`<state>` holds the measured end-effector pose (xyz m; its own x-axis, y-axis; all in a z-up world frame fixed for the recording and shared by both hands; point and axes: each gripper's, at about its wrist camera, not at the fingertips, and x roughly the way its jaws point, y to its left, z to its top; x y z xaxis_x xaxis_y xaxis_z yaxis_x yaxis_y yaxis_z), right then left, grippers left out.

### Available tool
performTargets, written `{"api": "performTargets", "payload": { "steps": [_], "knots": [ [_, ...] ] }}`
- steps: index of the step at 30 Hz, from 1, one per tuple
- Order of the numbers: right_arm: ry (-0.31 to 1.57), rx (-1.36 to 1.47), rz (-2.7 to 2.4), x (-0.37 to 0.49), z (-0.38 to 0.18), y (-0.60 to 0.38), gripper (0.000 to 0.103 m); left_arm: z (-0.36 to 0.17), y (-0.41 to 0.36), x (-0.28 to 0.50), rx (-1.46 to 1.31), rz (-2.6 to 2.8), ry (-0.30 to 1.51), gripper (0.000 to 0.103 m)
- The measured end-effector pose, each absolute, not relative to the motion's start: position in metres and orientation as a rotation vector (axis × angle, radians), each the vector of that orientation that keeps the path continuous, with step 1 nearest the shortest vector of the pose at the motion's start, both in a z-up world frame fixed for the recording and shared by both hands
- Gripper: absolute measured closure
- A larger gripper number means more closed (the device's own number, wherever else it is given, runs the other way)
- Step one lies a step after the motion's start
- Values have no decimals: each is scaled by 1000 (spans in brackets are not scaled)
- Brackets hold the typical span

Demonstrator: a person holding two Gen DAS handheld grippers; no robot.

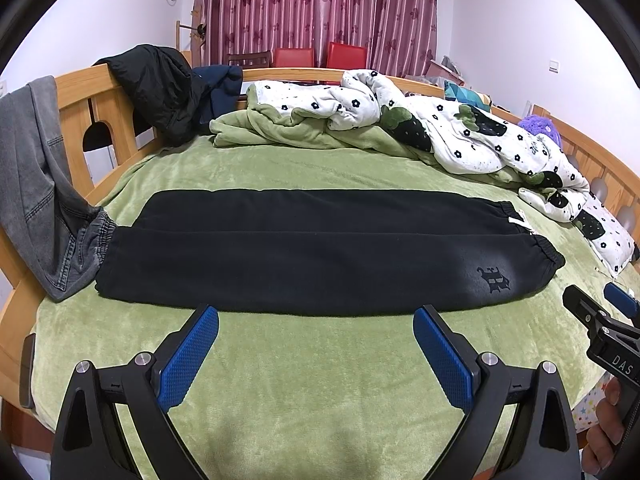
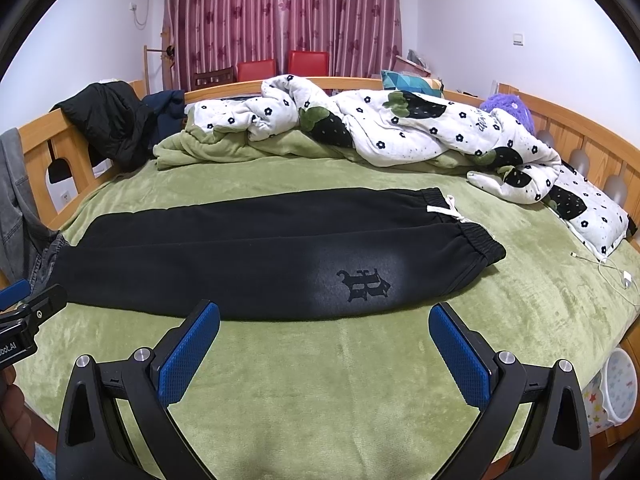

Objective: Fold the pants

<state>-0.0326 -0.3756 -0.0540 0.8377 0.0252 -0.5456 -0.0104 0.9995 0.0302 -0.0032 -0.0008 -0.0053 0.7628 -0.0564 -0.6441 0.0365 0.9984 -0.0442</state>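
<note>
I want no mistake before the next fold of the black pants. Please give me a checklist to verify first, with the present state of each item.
1. Left gripper jaws open and holding nothing: ok.
2. Right gripper jaws open and holding nothing: ok.
3. Black pants already folded lengthwise, one leg over the other, lying flat on the green blanket: ok.
4. Waistband end free of other things: ok. The white drawstring sticks out, so tuck it in.
5. Cuff end free: not ok. In the left wrist view it meets the grey jeans hanging from the bed frame.
6. White charging cable away from the pants: ok.
</note>
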Motion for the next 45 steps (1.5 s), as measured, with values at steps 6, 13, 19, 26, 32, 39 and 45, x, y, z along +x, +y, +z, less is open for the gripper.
{"api": "performTargets", "payload": {
  "steps": [6, 13, 19, 26, 32, 39, 45],
  "knots": [
    [577, 27, 19, -33, -54, -376, 1, -5, 0, -3, -29, -52, 701, 5],
    [577, 26, 19, -33, -54, -376, 0, -5, 0, -3, -30, -51, 700, 5],
    [577, 23, 18, -33, -55, -375, 1, -5, 0, -3, -30, -51, 701, 4],
    [558, 24, 59, -35, -55, -377, 1, -3, 1, -3, -34, -37, 685, 5],
    [527, 42, 43, -32, -63, -391, 1, -13, 5, 8, -37, -22, 682, 5],
    [541, 83, 16, -7, -93, -417, 9, -47, 34, 35, -74, 8, 732, 5],
    [699, 202, 71, 41, -139, -445, 20, -97, 87, 69, -222, 15, 819, 12]
  ]
}}
